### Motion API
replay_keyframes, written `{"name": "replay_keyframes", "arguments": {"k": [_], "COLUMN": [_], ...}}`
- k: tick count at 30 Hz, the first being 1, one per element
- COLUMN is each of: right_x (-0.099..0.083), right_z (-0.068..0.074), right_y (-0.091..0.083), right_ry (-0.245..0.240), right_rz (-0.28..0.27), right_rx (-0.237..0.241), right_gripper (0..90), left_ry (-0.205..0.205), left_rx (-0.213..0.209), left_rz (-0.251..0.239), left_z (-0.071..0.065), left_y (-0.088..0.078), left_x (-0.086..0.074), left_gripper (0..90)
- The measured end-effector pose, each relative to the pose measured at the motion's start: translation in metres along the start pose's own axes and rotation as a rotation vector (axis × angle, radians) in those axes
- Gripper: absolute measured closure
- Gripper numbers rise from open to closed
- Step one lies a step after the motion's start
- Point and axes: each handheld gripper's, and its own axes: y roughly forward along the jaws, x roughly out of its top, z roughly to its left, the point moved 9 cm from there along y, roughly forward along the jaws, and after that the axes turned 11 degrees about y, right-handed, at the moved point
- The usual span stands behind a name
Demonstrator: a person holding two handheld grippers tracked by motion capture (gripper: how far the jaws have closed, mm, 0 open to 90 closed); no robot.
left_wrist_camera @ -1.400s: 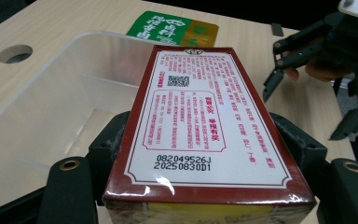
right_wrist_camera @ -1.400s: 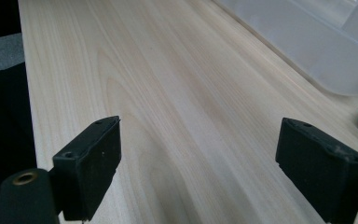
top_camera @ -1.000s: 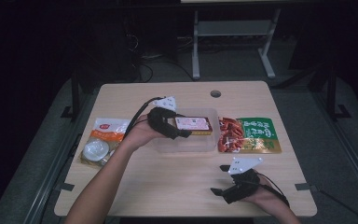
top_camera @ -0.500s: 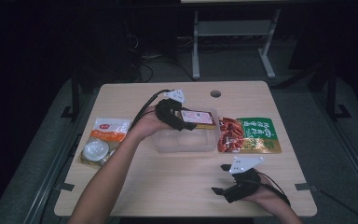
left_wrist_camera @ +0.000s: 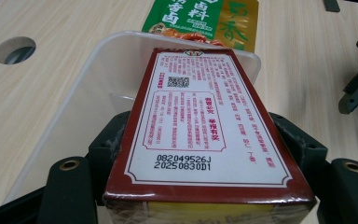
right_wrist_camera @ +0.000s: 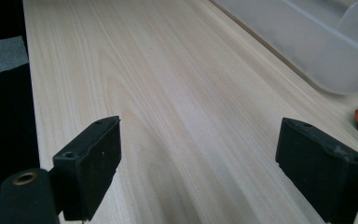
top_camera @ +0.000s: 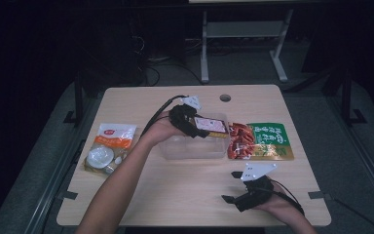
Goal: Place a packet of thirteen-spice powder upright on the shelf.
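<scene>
We see the pale wooden tabletop carrying three things besides the work in hand: a flat clear bag of white round pieces with an orange-and-white label at the left edge, a glossy green-and-red printed snack pouch to the right, and between them a shallow, translucent plastic tray with rounded corners. A round cable hole sits near the far edge. The left gripper has its jaws closed on the two long sides of a rectangular dark-red carton with a white printed panel, wrapped in shiny film; the carton lies flat and juts over the far part of the tray, its free end toward the green pouch. Whether it touches the tray we cannot tell. In the left gripper view the tray's frosted wall curves beneath the carton, and nothing stands between the two. The right gripper rests near the near-right edge of the tabletop, its matte black jaws spread wide with only bare wood grain between them, the tray's corner well off to one side. Compared with a second ago, the left hand and carton have shifted rightward and a little toward the far rim of the tray; the right gripper has stayed put.
</scene>
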Motion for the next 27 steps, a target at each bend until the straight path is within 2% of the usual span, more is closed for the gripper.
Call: {"name": "replay_keyframes", "arguments": {"k": [5,14,27], "right_x": [-0.001,-0.001,-0.001], "right_z": [-0.001,-0.002,-0.002], "right_y": [0.000,0.000,0.000], "right_ry": [0.001,-0.004,0.000], "right_rz": [0.002,0.000,0.001], "right_rx": [-0.001,0.002,0.002], "right_gripper": [13.9,13.9,13.9], "left_ry": [-0.009,0.000,0.008], "left_rx": [-0.005,-0.004,0.005], "left_rz": [0.002,0.002,-0.039], "left_z": [0.002,0.004,0.008], "left_y": [0.000,0.002,0.001], "left_x": [-0.001,0.000,0.013], "left_gripper": [30.9,30.6,30.6]}}
